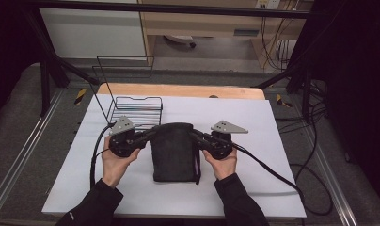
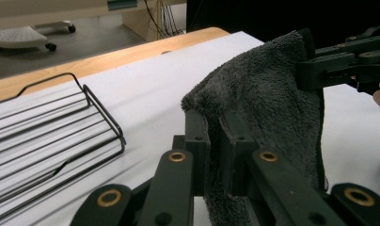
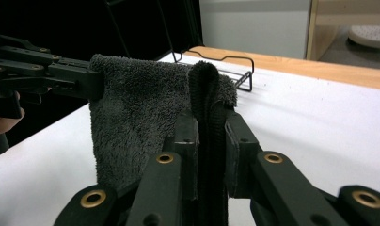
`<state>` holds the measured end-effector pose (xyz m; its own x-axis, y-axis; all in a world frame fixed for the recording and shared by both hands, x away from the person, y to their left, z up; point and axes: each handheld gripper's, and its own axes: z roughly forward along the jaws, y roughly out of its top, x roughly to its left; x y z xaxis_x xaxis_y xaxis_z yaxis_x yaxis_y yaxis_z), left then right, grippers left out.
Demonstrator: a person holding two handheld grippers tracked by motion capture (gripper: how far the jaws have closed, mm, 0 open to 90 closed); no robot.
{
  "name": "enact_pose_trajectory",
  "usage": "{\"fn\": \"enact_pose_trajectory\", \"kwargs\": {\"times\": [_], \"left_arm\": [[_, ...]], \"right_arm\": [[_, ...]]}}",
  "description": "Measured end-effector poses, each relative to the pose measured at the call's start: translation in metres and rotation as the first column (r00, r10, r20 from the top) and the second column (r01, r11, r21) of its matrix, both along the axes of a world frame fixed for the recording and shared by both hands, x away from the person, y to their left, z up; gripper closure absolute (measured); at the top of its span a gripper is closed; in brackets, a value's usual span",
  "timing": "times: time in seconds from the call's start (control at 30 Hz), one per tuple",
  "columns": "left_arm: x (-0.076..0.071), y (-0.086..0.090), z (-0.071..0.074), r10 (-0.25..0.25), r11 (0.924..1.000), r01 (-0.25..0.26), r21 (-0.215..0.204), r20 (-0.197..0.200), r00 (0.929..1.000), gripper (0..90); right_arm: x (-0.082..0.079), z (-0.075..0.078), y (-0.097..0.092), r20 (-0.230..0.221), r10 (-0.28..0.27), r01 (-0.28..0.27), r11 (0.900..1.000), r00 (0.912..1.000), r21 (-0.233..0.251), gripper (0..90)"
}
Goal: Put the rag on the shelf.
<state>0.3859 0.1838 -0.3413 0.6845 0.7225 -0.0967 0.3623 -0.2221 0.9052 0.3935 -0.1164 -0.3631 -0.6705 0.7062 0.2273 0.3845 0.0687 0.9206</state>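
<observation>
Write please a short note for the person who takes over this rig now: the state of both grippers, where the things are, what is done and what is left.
Left gripper: shut on the dark towel, at its far left corner.
Right gripper: shut on the far right corner of the same towel.
Towel: folded, far edge lifted between the two grippers, near end resting on the white table.
Wire rack: stands on the table beyond the left gripper, with nothing on it.
Done: both corners are grasped.
Left: probably to fold the towel again or move it to the rack; I cannot tell which.
</observation>
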Motion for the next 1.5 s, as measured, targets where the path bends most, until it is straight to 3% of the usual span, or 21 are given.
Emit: {"fn": "enact_pose_trajectory", "kwargs": {"times": [0.1,0.9,1.17,1.5], "left_arm": [[-0.002,0.001,0.003,0.003,1.0000,-0.002,-0.009,0.015,0.9999,82.7],[-0.017,0.012,0.031,0.028,0.9963,-0.019,-0.083,0.111,0.9934,82.9],[-0.020,0.025,0.041,0.064,0.9922,-0.049,-0.115,0.139,0.9882,82.9],[-0.021,0.049,0.053,0.129,0.9806,-0.100,-0.168,0.171,0.9767,83.0]], "right_arm": [[-0.003,0.007,0.000,0.035,-0.001,0.002,1.0000,0.9994,-0.005,78.5],[-0.019,0.038,0.006,0.162,-0.003,0.001,0.9999,0.9867,0.012,78.9],[-0.020,0.048,0.019,0.206,-0.006,0.001,0.9997,0.9786,0.024,78.9],[-0.016,0.057,0.047,0.250,-0.008,-0.007,0.9982,0.9683,0.059,78.9]]}}
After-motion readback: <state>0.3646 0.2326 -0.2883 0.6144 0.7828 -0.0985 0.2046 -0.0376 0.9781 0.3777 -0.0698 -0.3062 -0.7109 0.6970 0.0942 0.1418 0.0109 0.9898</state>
